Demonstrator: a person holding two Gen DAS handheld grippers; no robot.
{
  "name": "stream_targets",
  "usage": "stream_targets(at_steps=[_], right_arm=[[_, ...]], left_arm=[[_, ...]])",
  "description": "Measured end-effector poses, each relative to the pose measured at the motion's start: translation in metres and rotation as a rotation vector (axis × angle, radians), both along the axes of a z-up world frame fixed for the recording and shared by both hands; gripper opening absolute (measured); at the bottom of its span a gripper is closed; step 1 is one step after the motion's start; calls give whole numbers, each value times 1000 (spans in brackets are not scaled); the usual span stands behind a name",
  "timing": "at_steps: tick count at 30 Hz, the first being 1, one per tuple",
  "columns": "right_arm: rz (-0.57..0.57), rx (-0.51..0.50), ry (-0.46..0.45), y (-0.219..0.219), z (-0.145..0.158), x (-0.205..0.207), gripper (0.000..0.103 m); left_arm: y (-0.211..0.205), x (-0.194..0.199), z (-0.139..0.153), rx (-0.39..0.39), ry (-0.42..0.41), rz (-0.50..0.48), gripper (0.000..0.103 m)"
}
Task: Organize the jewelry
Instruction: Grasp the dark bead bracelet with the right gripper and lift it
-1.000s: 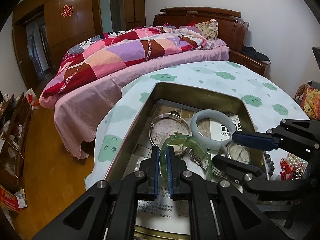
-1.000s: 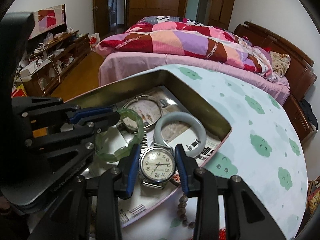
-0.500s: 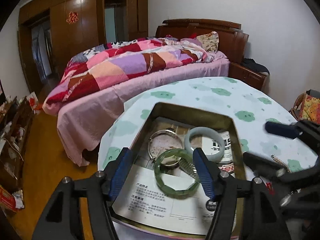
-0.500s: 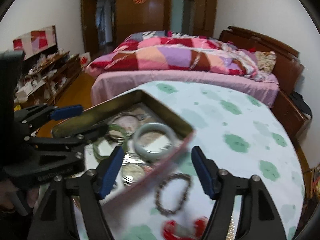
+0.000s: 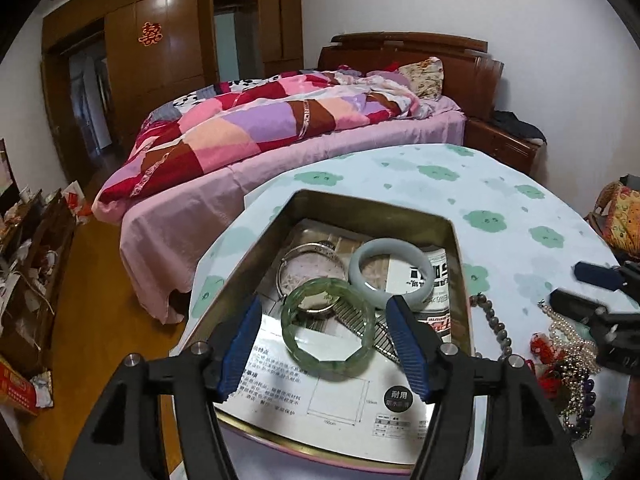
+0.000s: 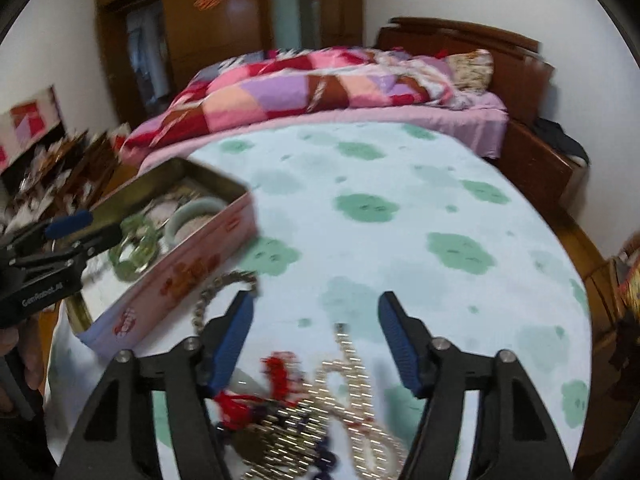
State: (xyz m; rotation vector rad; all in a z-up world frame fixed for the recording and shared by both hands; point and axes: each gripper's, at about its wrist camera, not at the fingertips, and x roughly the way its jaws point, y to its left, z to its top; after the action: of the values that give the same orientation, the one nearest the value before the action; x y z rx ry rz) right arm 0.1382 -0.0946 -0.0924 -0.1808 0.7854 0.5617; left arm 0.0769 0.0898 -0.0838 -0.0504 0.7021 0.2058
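Note:
A metal tin lined with printed paper stands on the round table. In it lie a green bangle, a pale bangle, a silver bangle and a watch strap. My left gripper is open and empty above the green bangle. My right gripper is open and empty over a heap of jewelry: pearl strands, red pieces, dark beads. The heap also shows right of the tin in the left wrist view. A bead bracelet lies beside the tin. The tin's pink side shows in the right wrist view.
The table wears a white cloth with green cloud prints. A bed with a patchwork quilt stands beyond it. Cluttered shelves line the left wall over a wooden floor. A wooden nightstand stands at the right.
My left gripper let go of the green bangle in the tin, opened and drew back. My right gripper left the watch in the tin, opened and swung right over the jewelry heap.

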Motion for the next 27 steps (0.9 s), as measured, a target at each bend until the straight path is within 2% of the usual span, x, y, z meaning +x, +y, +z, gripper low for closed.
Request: stream_targets(at_steps=[3,7,10,12,13,14,15,19,24,27], right_arm=[[63,-41,25,26,-7,2,58],[121,-86,54,48,-19,-1,58],[130,-139,73,58,-31,2,55],[123,-118,84,55,-32,4,55],[124,-112,94,54,-32,6,46],[130,-98,104,52,-32,6,33],[129,-106,116,51,-34,6,12],[128,-95,127,49,-39,5,13],[140,-150,79,58,-38,-2,13],[128,-129,71,54,-35,-2,11]], left_arm=[[1,-1,-1,-10,1,9,65],[4,-1,-1,-19,-5,22,65],[7,0,-1,-36,-3,24,65],[5,-1,-1,-35,-4,18,65],[3,-1,0,-34,-6,12,65],[2,-1,0,-35,-8,7,65],[1,-1,0,-35,-9,1,65],[-2,-1,-1,-34,-3,-7,65],[-4,-3,1,-40,-11,-13,65],[-7,-4,4,-38,-12,-22,65]])
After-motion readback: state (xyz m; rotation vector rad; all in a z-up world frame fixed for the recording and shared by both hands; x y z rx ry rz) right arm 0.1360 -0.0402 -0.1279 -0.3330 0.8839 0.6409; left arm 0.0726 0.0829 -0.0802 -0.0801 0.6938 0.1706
